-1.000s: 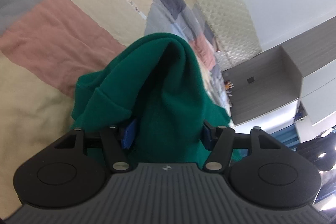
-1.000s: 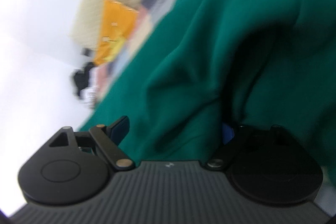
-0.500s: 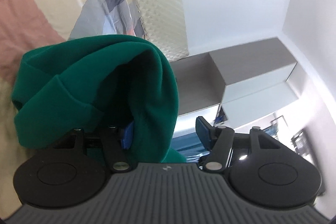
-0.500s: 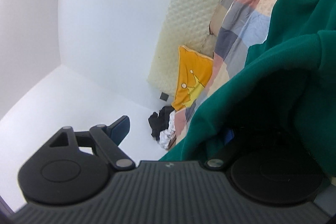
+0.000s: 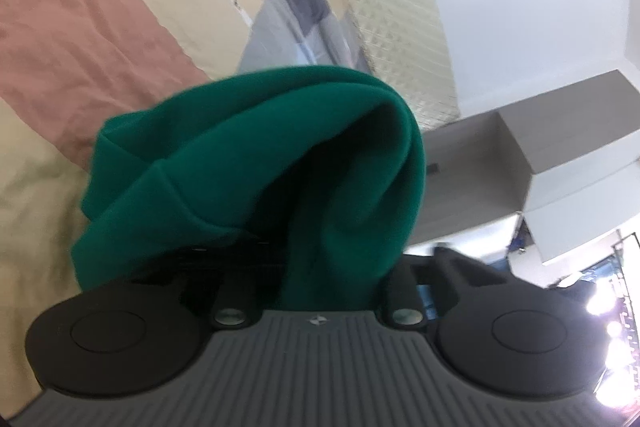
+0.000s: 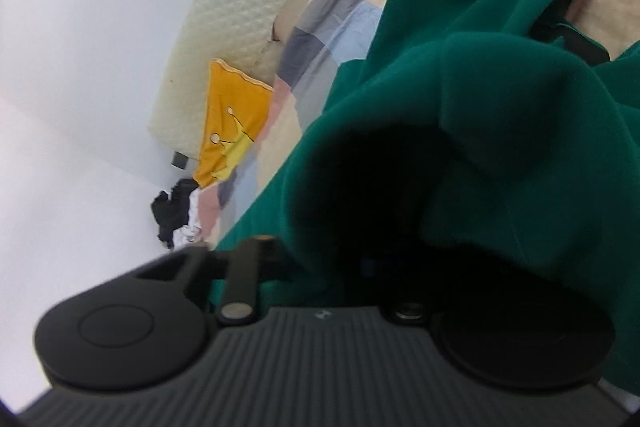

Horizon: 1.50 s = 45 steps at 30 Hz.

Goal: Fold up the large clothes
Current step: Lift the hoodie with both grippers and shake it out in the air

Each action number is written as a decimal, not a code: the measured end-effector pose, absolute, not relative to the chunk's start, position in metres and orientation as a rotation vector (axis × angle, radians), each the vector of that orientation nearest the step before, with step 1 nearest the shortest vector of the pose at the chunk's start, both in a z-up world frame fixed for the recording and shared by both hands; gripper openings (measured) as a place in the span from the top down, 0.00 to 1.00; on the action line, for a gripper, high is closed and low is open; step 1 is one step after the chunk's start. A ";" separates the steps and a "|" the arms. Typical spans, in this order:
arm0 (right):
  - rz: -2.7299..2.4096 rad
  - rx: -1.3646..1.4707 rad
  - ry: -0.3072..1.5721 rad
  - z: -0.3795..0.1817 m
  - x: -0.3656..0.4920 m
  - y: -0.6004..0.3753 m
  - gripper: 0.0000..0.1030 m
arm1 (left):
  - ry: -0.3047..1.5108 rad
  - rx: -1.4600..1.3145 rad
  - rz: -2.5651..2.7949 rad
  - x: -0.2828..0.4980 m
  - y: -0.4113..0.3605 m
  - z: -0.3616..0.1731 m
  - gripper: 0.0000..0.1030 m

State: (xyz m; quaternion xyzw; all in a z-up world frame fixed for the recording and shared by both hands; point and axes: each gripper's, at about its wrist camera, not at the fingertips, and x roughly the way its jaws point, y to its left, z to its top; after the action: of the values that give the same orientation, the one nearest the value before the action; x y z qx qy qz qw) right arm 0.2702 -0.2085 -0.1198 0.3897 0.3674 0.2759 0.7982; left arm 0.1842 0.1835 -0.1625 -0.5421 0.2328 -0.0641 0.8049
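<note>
Pinching the green top (image 5: pixel 256 163) after just squeezing shut on it, the left claw (image 5: pixel 316 267) and right claw (image 6: pixel 340 263) each grip a bunched fold right in front, over the bed (image 5: pixel 80 27), so thick cloth might slip out if tugged.

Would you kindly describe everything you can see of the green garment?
The green garment is a deep green, soft, fleece-like piece with thick rolled hems and dark trim along one edge in the right wrist view. It is bunched and draped, not yet folded flat, over a patchwork bedspread. The left gripper and right gripper have just been closing, and cloth sits between the jaws of each, hiding the fingertips.
</note>
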 end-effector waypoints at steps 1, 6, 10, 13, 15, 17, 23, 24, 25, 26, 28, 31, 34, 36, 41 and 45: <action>0.592 0.825 0.774 -0.117 0.268 -0.208 0.84 | 0.488 -1.154 -0.128 0.183 0.185 -0.161 0.89; 0.671 0.840 0.624 -0.076 0.254 -0.208 0.89 | 0.363 -1.101 -0.172 0.163 0.186 -0.124 0.95; 0.730 0.832 0.534 -0.022 0.241 -0.219 0.89 | 0.295 -1.052 -0.212 0.143 0.188 -0.065 0.96; 0.769 0.760 0.466 0.037 0.233 -0.221 0.89 | 0.261 -1.019 -0.211 0.138 0.187 -0.012 0.96; 0.796 0.727 0.403 0.078 0.228 -0.222 0.89 | 0.229 -0.975 -0.212 0.134 0.183 0.022 0.96; 0.802 0.690 0.355 0.113 0.220 -0.230 0.90 | 0.208 -0.962 -0.220 0.130 0.178 0.054 0.96; 0.831 0.665 0.215 0.200 0.191 -0.253 0.90 | 0.082 -0.864 -0.229 0.108 0.155 0.156 0.96; 0.833 0.651 0.189 0.217 0.185 -0.256 0.90 | 0.060 -0.840 -0.227 0.103 0.151 0.175 0.96; 0.835 0.639 0.170 0.231 0.183 -0.258 0.90 | 0.041 -0.818 -0.224 0.099 0.146 0.195 0.96; 0.844 0.617 0.135 0.245 0.177 -0.259 0.90 | 0.018 -0.793 -0.220 0.092 0.142 0.214 0.96; 0.851 0.596 0.101 0.273 0.163 -0.261 0.90 | -0.025 -0.738 -0.206 0.078 0.136 0.252 0.96; 0.870 0.578 0.050 0.309 0.143 -0.263 0.90 | -0.071 -0.673 -0.173 0.062 0.130 0.310 0.96; 0.894 0.565 0.000 0.339 0.125 -0.257 0.90 | -0.109 -0.593 -0.133 0.044 0.127 0.361 0.96; 0.909 0.560 -0.027 0.355 0.119 -0.251 0.90 | -0.118 -0.547 -0.103 0.036 0.127 0.387 0.95; 0.903 0.518 -0.048 0.370 0.132 -0.223 0.90 | -0.107 -0.478 -0.048 0.038 0.139 0.407 0.95; 0.874 0.501 0.028 0.341 0.173 -0.189 0.90 | -0.031 -0.466 0.010 0.087 0.166 0.373 0.95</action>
State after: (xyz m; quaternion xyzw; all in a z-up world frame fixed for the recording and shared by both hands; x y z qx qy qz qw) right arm 0.1734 -0.1886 0.3411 0.2402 0.0135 0.4188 0.8756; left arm 0.0867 0.1662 0.3732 -0.2311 -0.0155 0.0051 0.9728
